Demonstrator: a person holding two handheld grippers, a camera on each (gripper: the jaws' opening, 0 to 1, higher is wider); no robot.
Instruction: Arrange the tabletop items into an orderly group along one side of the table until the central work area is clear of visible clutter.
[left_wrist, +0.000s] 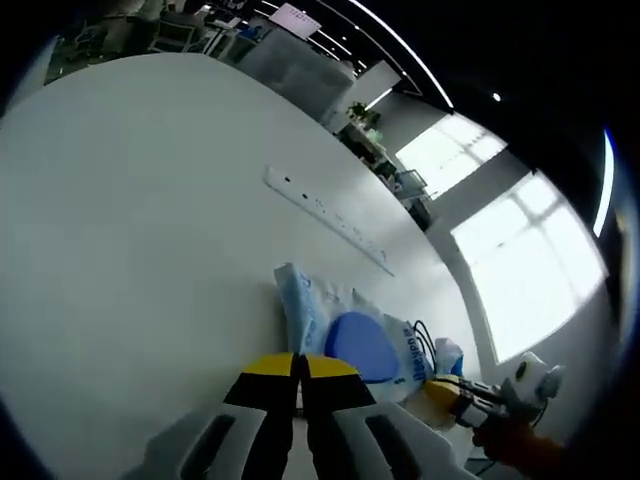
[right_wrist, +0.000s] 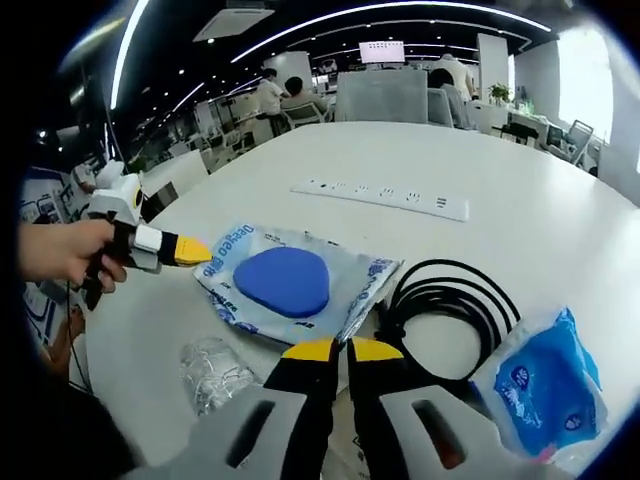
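Observation:
A clear plastic packet (right_wrist: 355, 285) with blue print lies flat on the white table (right_wrist: 540, 220), and a blue oval pad (right_wrist: 285, 280) rests on it. In the left gripper view the same blue pad (left_wrist: 360, 345) lies just beyond my left gripper (left_wrist: 298, 368), whose yellow-tipped jaws stand shut on nothing. That left gripper (right_wrist: 195, 250), held by a hand (right_wrist: 60, 250), points at the packet's left edge. My right gripper (right_wrist: 342, 350) is shut and empty, just short of the packet's near edge. The right gripper (left_wrist: 440, 390) comes in from the right.
A coiled black cable (right_wrist: 450, 300) lies right of the packet, with a small blue pouch (right_wrist: 540, 380) beyond it. Crumpled clear plastic (right_wrist: 215, 370) sits near left. A white power strip (right_wrist: 385, 197) lies across mid-table. People and chairs (right_wrist: 270, 95) are beyond the far edge.

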